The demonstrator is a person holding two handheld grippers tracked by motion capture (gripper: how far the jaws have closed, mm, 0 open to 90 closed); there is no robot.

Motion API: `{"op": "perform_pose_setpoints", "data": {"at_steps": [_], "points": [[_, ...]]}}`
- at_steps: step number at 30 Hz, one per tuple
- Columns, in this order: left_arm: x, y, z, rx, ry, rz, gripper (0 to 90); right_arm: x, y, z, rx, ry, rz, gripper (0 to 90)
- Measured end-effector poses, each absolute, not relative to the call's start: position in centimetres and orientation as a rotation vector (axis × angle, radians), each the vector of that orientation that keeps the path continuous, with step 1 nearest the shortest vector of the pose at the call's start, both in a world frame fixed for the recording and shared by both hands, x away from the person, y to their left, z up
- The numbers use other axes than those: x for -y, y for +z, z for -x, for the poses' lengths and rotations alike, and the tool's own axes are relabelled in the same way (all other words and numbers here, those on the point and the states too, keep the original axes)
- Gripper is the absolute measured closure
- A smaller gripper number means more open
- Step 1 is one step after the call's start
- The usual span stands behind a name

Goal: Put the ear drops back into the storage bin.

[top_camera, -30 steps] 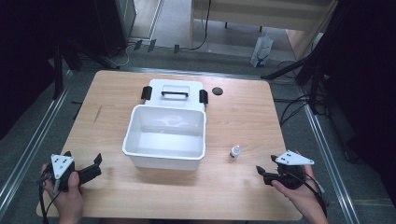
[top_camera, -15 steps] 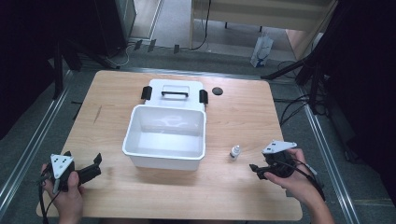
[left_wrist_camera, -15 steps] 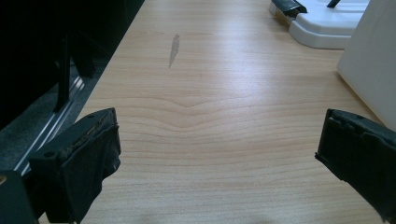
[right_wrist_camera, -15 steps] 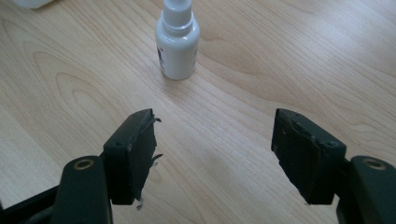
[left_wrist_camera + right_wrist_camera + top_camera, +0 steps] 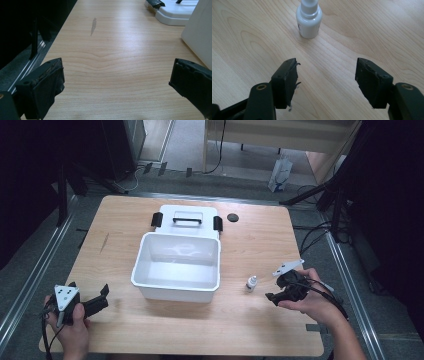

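Note:
A small white dropper bottle (image 5: 251, 283) stands upright on the wooden table (image 5: 250, 330), just right of a white open box (image 5: 177, 266). My right gripper (image 5: 270, 296) is open and sits a short way right of the bottle, its jaws pointing at it. In the right gripper view the bottle (image 5: 309, 18) stands beyond the open jaws, apart from the right gripper (image 5: 325, 75). My left gripper (image 5: 102, 296) rests open at the table's front left corner, with bare wood between its jaws in the left gripper view (image 5: 117, 80).
The box's white lid (image 5: 187, 219) with a black handle and black latches lies flat behind the box. A small black disc (image 5: 232, 217) sits at the back right. Metal rails and cables run along both table sides. In the left gripper view, the box wall (image 5: 200, 32) rises at the right.
My right gripper has moved left and forward across the table, closing in on the dropper bottle. The left gripper has stayed in place.

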State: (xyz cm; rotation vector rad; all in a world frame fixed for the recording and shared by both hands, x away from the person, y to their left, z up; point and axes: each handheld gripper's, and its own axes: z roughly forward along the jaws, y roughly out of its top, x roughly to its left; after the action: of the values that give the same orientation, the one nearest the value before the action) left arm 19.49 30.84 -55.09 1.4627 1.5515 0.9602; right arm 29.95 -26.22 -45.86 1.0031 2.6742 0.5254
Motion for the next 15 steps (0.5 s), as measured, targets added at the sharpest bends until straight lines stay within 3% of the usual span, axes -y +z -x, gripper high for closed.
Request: {"op": "perform_pose_setpoints", "data": {"at_steps": [15], "points": [[-30.9,-55.1,-19.5,-1.554,0.954,-1.456,0.2,22.9,-45.0,-32.3,-2.795,0.333,-0.913,44.0]]}}
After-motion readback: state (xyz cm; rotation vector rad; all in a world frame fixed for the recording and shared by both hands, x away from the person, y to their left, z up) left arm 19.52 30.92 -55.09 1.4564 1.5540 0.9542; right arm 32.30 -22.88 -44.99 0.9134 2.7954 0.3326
